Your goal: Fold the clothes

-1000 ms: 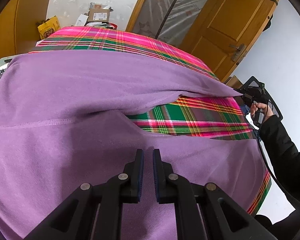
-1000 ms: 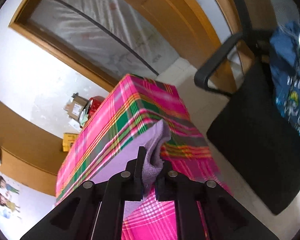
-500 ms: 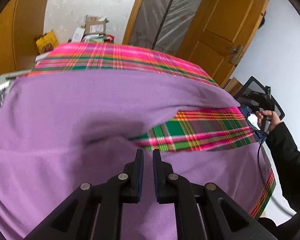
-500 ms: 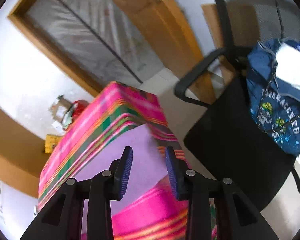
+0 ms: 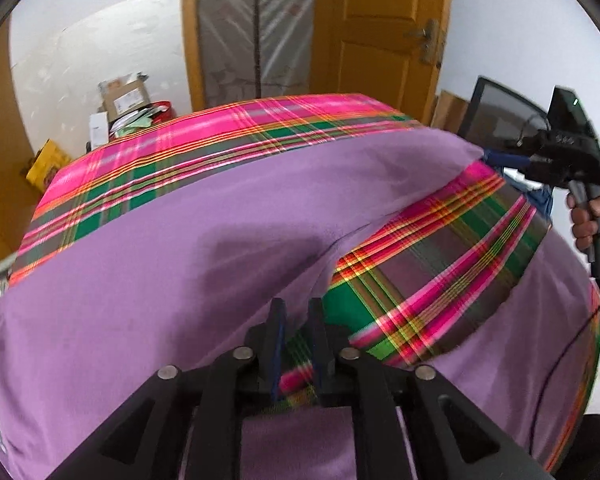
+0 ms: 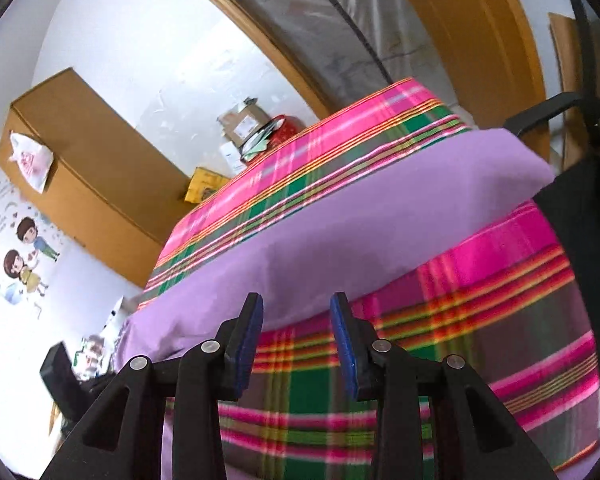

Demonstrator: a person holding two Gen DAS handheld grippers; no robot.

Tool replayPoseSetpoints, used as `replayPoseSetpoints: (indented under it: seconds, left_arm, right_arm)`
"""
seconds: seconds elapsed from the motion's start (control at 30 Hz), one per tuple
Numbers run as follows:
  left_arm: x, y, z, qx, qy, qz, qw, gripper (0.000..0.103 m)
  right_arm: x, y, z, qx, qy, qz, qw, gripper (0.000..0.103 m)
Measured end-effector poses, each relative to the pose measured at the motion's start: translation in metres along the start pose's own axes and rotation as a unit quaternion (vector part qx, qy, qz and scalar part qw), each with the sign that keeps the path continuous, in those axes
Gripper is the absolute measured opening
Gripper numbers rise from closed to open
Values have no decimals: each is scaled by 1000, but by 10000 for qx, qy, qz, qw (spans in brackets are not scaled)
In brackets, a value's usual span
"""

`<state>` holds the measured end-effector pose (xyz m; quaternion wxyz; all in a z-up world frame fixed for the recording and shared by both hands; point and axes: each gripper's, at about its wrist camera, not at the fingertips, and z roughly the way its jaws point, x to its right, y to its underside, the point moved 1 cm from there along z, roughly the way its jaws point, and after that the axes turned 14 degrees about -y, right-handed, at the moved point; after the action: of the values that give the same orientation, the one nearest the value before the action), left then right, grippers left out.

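a purple garment lies spread across a worktop draped in a pink-and-green plaid cloth, one sleeve stretched out toward the cloth's far right corner, a wedge of plaid showing between sleeve and body. the left hand-held gripper hovers low over the garment's armpit, where sleeve meets body; its jaws stand nearly together with only a narrow slot between them, and nothing is caught in that slot. the right hand-held gripper stands released, jaws wide apart, just off the plaid cloth's near side, with the sleeve's lower edge lying ahead of it; in the left wrist view it appears beyond the cloth's right edge, just off the sleeve tip. an office chair with blue clothing on it stands beside the cloth's right edge, and cardboard boxes sit past its far end.

the garment looks laid flat and no fold is yet made, so the task seems to be at its opening step: squaring up before the first fold. the next move likely calls for each hand-held gripper to pinch an edge, probably the sleeve, and carry it over the body; the soft knit may sag or bunch, so a grip close to the seam and an even lift would help.
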<state>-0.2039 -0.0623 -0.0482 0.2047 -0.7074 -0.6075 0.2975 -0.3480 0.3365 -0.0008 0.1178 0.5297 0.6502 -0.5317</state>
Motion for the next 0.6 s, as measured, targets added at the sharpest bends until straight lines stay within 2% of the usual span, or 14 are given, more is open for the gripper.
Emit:
replayPoseSetpoints:
  seconds: [0.2,0.3,0.37,0.6]
  left_arm:
    - [9,-9,12,31,-70,229,9997,25]
    - [13,-10,13,63,29,299,9995,27]
    - [15,-10,16,35,119,381,9992,32]
    - [21,-14,35,-190,68,503,9985,31]
  right_arm:
    - [7,8,-2,34,-20,109,9999,38]
    - [12,12,-3,25,-37,204,9998,38]
    - [13,14,-1,19,-35,241,9997,38]
    - [19,19,0,0,-108,353,9993,38]
